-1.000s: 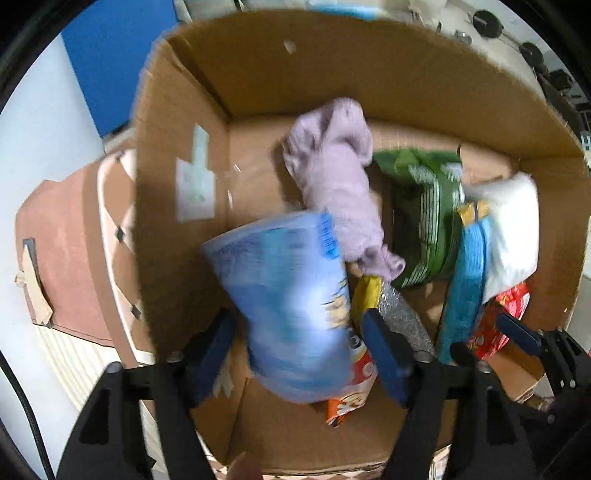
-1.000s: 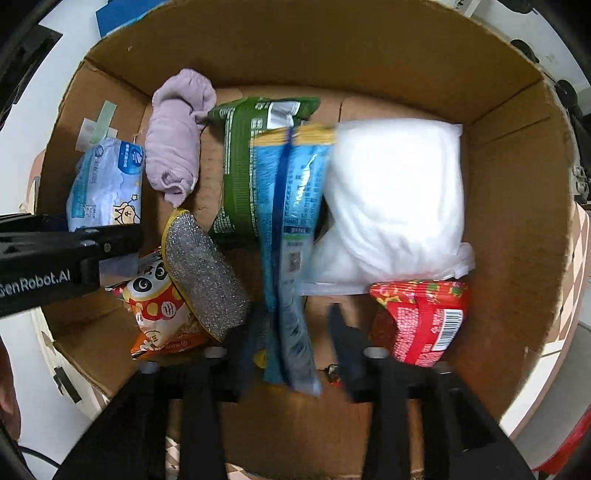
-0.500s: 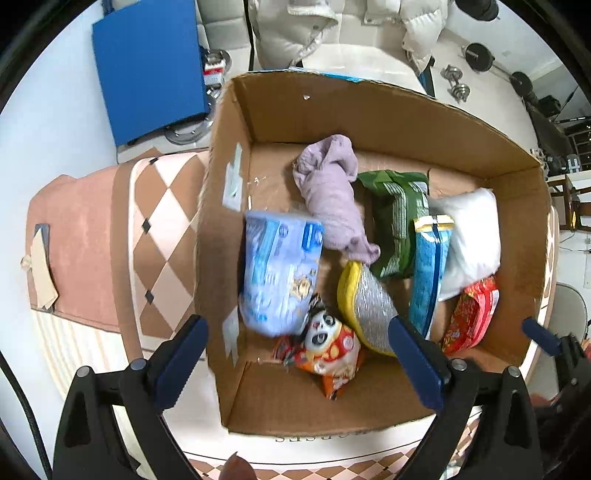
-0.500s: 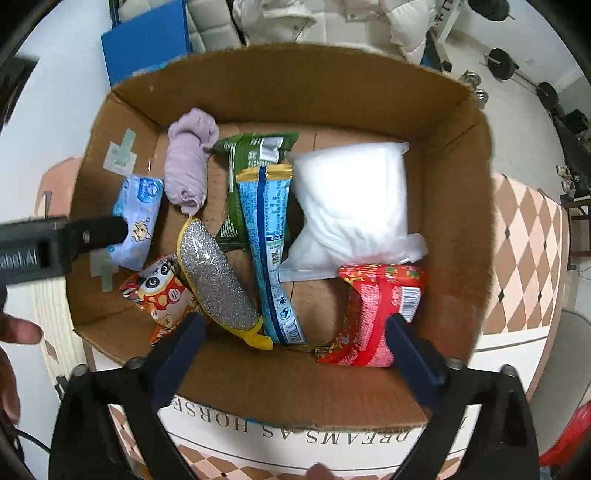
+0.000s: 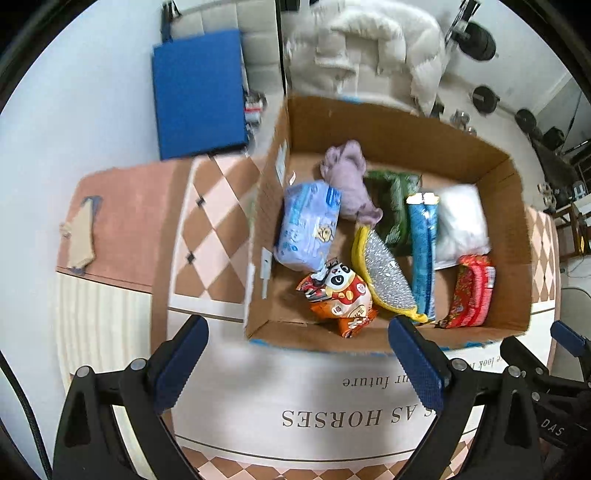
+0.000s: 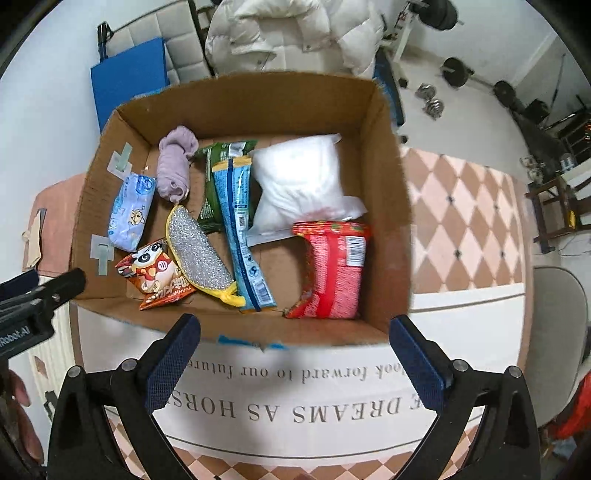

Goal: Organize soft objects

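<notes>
Cardboard box of soft pkgs on a checkered mat w/ printed words. White puffer jacket at 12 o'clock, weights at 2. Left tongs and right tongs gape wide, empty.

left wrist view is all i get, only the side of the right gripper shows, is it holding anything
observer: No. The right gripper has just been opening its jaws. They now stand wide with nothing between them, just short of the front wall of the box.
operator: ok and the red pack, which face is up
observer: The red pack lies with its barcode label facing up, at the end next to the white bag.
</notes>
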{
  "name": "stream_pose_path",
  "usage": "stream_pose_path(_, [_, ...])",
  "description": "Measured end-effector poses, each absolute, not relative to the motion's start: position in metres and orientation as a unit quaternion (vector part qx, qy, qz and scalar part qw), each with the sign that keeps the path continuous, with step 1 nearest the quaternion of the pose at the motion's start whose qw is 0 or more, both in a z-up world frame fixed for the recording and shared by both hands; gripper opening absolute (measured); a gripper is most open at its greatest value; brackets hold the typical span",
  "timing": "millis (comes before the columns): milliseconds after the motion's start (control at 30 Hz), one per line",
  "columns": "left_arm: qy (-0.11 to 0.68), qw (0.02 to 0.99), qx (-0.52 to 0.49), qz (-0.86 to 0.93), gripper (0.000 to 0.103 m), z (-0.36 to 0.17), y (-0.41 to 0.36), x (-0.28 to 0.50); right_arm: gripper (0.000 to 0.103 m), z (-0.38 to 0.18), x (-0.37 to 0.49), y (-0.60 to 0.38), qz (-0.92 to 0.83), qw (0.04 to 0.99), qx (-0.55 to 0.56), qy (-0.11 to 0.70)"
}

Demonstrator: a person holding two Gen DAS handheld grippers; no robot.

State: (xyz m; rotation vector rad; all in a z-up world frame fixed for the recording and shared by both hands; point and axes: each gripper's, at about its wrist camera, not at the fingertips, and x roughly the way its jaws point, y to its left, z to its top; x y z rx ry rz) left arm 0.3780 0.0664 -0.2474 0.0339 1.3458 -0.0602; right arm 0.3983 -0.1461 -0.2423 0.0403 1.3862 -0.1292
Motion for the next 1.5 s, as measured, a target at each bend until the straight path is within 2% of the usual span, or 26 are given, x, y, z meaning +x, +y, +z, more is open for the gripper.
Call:
stream_pose_path(333, [0.542,0.838,0.035,-0.041,0.1,-0.152,0.062,0.304,0.103,-0.15,0.322,-0.146,-0.064,0.819,0.018,0.57])
stream_pose_path(700, [0.481,0.873,0.047,-0.063,0.1,-0.072,0.056,0.219,0.103,-0.041,0.232,-0.14,-0.054,0.866,0.01,0.497])
stream_pose_path(1033, [0.463,0.882,0.043,-0.079,0.1,-0.033,0.056,0.169,0.103,0.024,0.162,-0.13,-0.051,0.89,0.002,0.453])
stream_pose_path(1500, [0.464,0.882,0.022,-0.081,0.1,-0.02,0.059,0.136,0.103,0.058,0.107,-0.135,-0.059,0.898,0.009,0.435])
